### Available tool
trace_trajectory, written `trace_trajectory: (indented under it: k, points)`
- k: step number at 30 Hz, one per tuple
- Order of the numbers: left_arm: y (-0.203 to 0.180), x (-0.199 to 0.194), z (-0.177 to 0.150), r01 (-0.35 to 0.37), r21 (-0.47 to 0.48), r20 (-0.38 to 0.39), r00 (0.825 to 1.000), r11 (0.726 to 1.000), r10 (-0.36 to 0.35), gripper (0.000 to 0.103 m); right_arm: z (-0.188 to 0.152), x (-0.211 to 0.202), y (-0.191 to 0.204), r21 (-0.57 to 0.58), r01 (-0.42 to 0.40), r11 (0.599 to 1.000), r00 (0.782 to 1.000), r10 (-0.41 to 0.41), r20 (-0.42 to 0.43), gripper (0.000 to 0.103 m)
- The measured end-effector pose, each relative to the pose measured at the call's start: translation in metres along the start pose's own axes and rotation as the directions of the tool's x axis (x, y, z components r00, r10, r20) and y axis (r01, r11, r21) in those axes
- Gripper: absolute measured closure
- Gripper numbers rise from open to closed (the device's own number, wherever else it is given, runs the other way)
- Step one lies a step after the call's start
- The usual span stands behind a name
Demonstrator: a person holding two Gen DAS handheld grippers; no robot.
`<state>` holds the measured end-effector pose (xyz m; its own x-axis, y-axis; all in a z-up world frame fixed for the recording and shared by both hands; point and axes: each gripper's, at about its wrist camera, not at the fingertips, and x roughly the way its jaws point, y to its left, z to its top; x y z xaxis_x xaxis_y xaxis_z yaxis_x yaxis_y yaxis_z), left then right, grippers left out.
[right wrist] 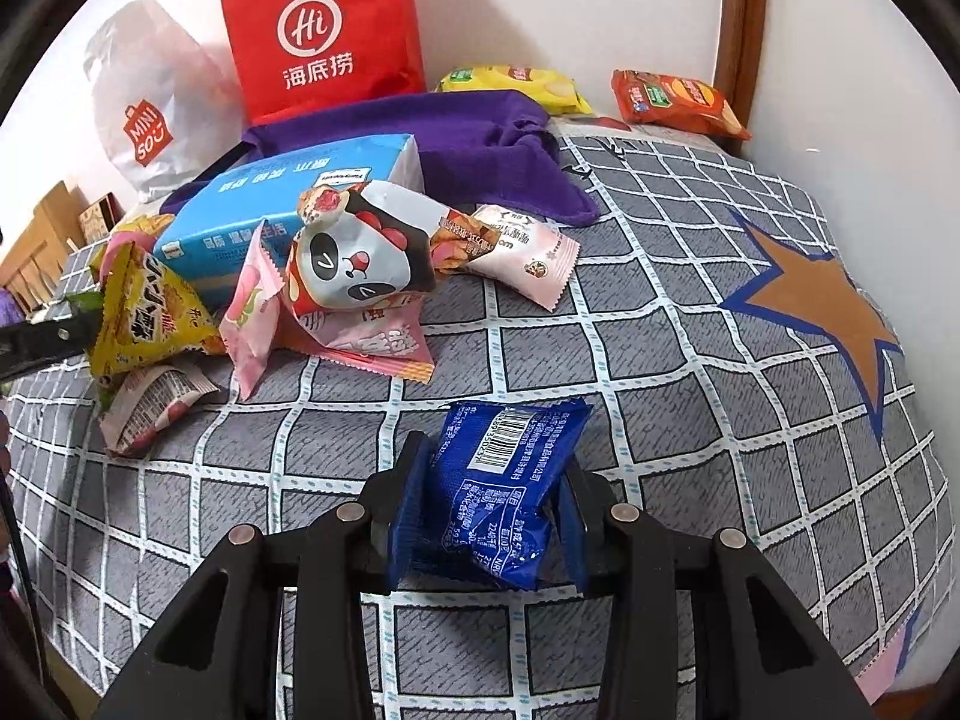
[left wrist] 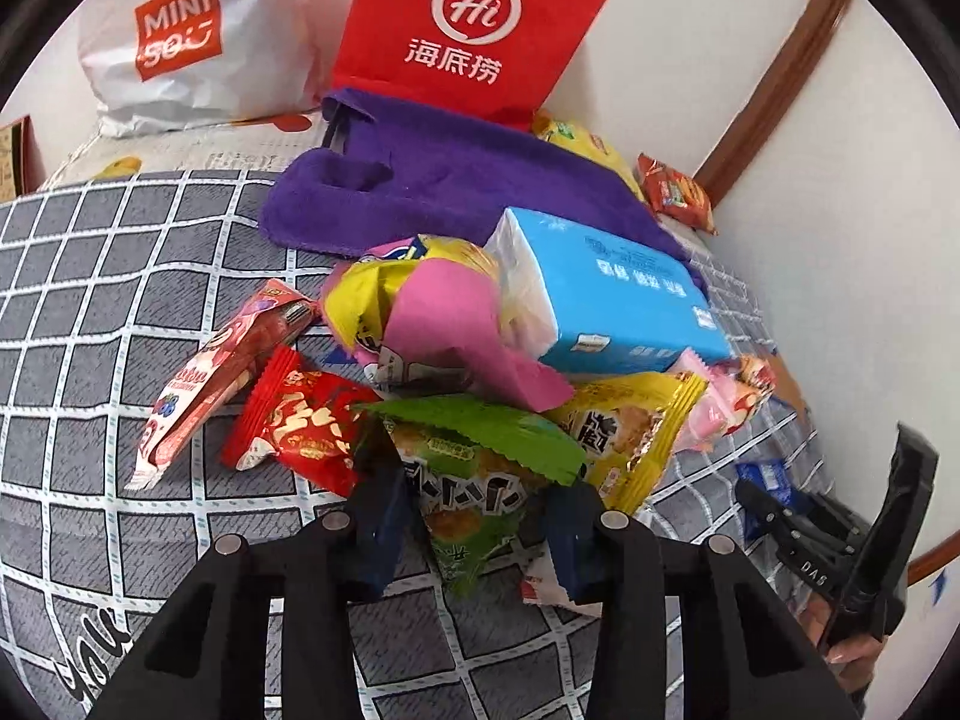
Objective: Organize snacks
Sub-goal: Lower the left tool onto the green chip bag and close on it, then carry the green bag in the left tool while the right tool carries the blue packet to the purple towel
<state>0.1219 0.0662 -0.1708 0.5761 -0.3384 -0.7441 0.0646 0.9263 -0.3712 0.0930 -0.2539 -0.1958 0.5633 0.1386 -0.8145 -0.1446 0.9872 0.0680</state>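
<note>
In the left wrist view a green snack packet (left wrist: 474,480) sits between the two blue-padded fingers of my left gripper (left wrist: 474,516). Both pads press on its sides at the near edge of the snack pile. Behind it lie a yellow packet (left wrist: 630,432), a red packet (left wrist: 300,420) and a long pink-red packet (left wrist: 222,372). In the right wrist view my right gripper (right wrist: 489,516) is shut on a blue snack packet (right wrist: 504,480), barcode side up, just above the checked bedcover (right wrist: 660,360). The pile is up and to its left, with a panda packet (right wrist: 360,258) on top.
A blue tissue pack (left wrist: 612,294) and a purple cloth (left wrist: 468,180) lie among the snacks. A red paper bag (left wrist: 480,24) and a white shopping bag (left wrist: 192,42) stand against the wall. Orange (right wrist: 672,99) and yellow (right wrist: 516,81) chip bags lie by the wooden frame.
</note>
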Motion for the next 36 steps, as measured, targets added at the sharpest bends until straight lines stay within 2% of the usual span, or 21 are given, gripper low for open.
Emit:
trace_trajectory:
  k: [6,9,11,13,16,20,24,29,36]
  points:
    - [-0.002,-0.023,0.003,-0.004,0.024,0.049,0.999,1.000,0.003,0.067,-0.001,-0.008,-0.003,-0.007,-0.018,1.000,1.000,0.018,0.013,0.065]
    - [-0.001,-0.028,0.006,0.001,0.012,0.051,0.999,1.000,-0.002,0.067,0.002,-0.008,-0.008,0.043,-0.036,0.998,0.999,0.036,-0.003,0.065]
    - [0.000,-0.030,0.008,0.021,0.015,0.051,0.998,1.000,-0.022,0.067,0.005,-0.011,-0.011,0.078,-0.081,0.994,0.997,0.081,0.011,0.065]
    - [-0.002,-0.034,0.010,0.019,0.024,0.061,0.998,1.000,-0.021,0.067,0.007,-0.015,-0.010,0.082,-0.089,0.993,0.996,0.087,0.028,0.065]
    - [-0.004,-0.040,0.011,0.011,0.039,0.085,0.996,0.999,-0.014,0.067,0.010,-0.019,-0.004,0.037,-0.073,0.997,0.996,0.071,0.056,0.065]
    - [-0.005,-0.041,0.012,0.012,0.033,0.088,0.996,0.999,-0.015,0.067,0.014,-0.018,0.004,-0.015,-0.001,1.000,0.998,0.002,0.067,0.065]
    - [-0.008,-0.045,0.012,0.018,0.049,0.089,0.996,0.999,-0.023,0.067,0.016,-0.027,0.005,-0.008,-0.044,0.999,0.995,0.044,0.086,0.065]
    - [-0.014,-0.060,0.011,0.028,0.086,0.118,0.992,0.996,-0.038,0.067,0.019,-0.043,0.011,-0.041,-0.043,0.998,0.991,0.048,0.125,0.064]
    - [-0.023,-0.071,0.024,0.021,0.093,0.136,0.990,0.995,-0.033,0.067,0.043,-0.050,0.024,-0.092,-0.043,0.995,0.990,0.055,0.129,0.064]
